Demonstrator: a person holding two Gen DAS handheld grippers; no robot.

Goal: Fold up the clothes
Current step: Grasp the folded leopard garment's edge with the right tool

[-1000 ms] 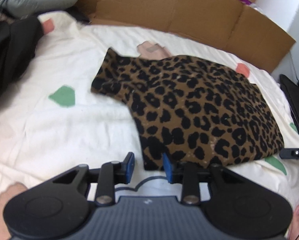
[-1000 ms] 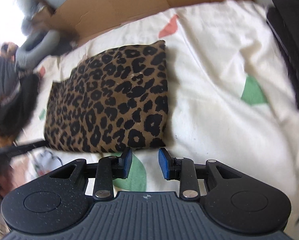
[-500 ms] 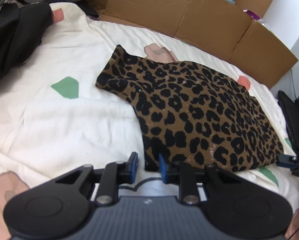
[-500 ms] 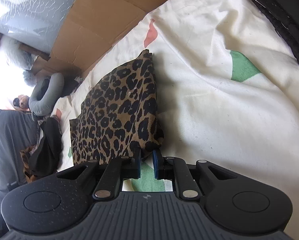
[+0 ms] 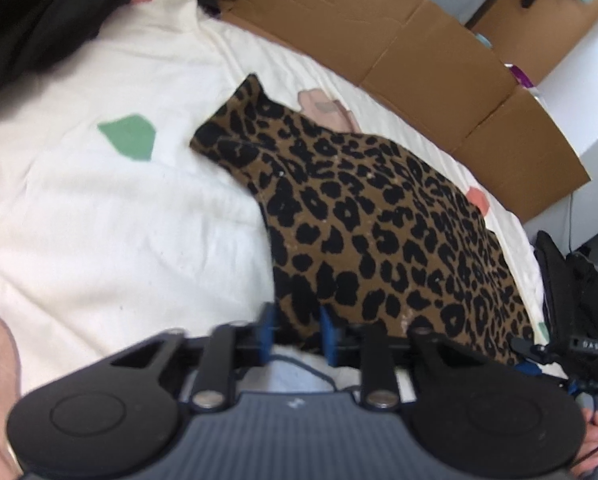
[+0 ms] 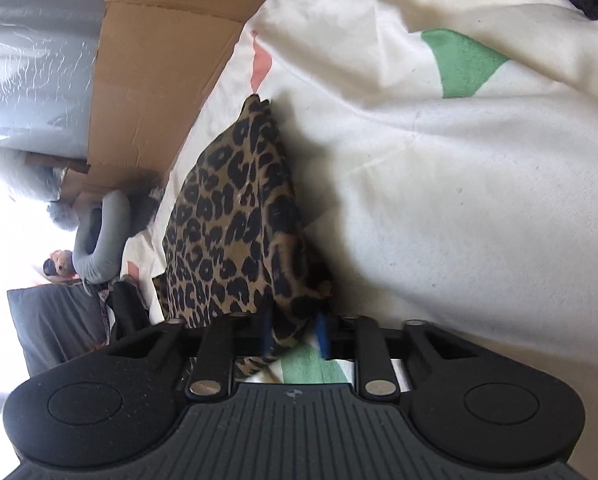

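Both claws grasp the leopard-print garment (image 5: pixel 383 224) at its near edge. Left gripper (image 5: pixel 297 338) has a corner of the cloth between its blue pads (image 5: pixel 267 332), and its jaws are closing on it. Right gripper (image 6: pixel 293 330) has the other near corner bunched between its pads (image 6: pixel 322 330); its jaws are easing open slightly, yet the fabric sits pinched there and is lifted off the sheet.

No brand or readable writing shows on the garment. A small pale mark sits on each gripper body, too small to read, and tiny white characters on the black device (image 5: pixel 591 345) to the right of the garment cannot be made out either.

The garment lies on a cream bedsheet (image 5: pixel 111 216) printed with green (image 5: pixel 129 138) and pink patches. Beyond the garment a brown cardboard sheet (image 5: pixel 399 52) stands along the far side of the bed. Left of the garment lies dark clothing (image 5: pixel 39 12). In the right wrist view a grey curved cushion (image 6: pixel 105 236) rests past the garment's far end, with clear plastic wrapping (image 6: pixel 31 60) above the cardboard.
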